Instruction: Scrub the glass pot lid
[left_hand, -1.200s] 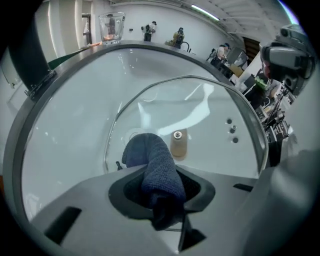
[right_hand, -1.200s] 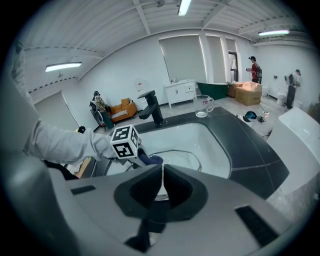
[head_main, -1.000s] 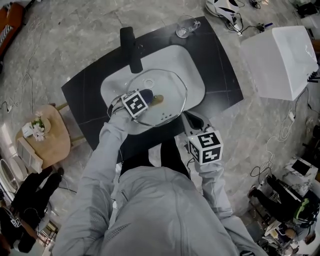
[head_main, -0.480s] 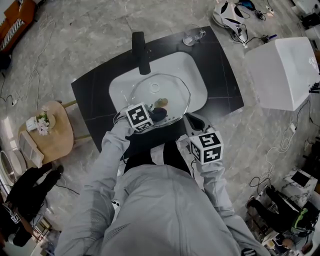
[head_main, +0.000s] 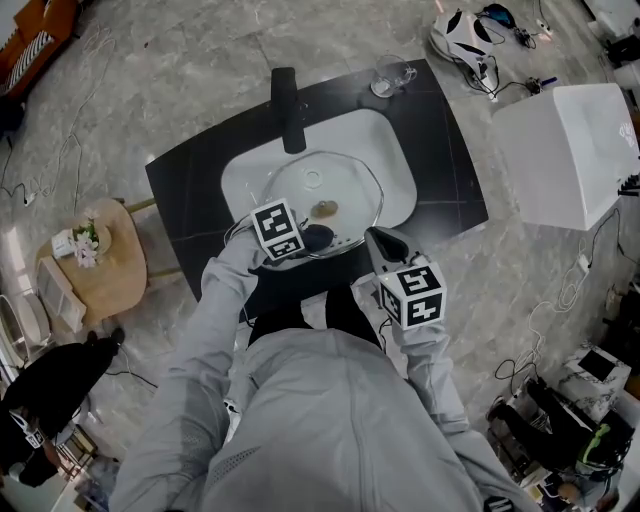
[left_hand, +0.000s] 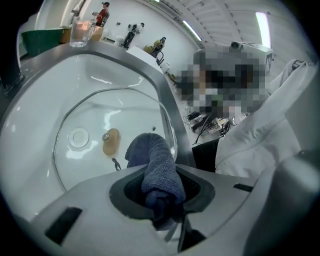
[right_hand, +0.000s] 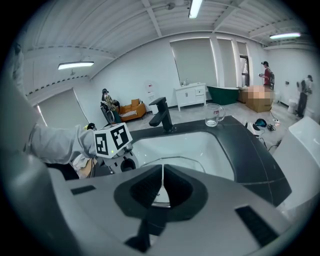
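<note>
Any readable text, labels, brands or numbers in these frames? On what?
No readable text anywhere.
left marker cube: black-and-white square codes, no letters.
right marker cube: the same, codes only.
glass pot lid: small dark mark near the rim, too small to read.
white box: no print visible.

Clear, metal-rimmed glass pot lid (head_main: 322, 198), flat in the white sink (head_main: 392, 150)
</note>
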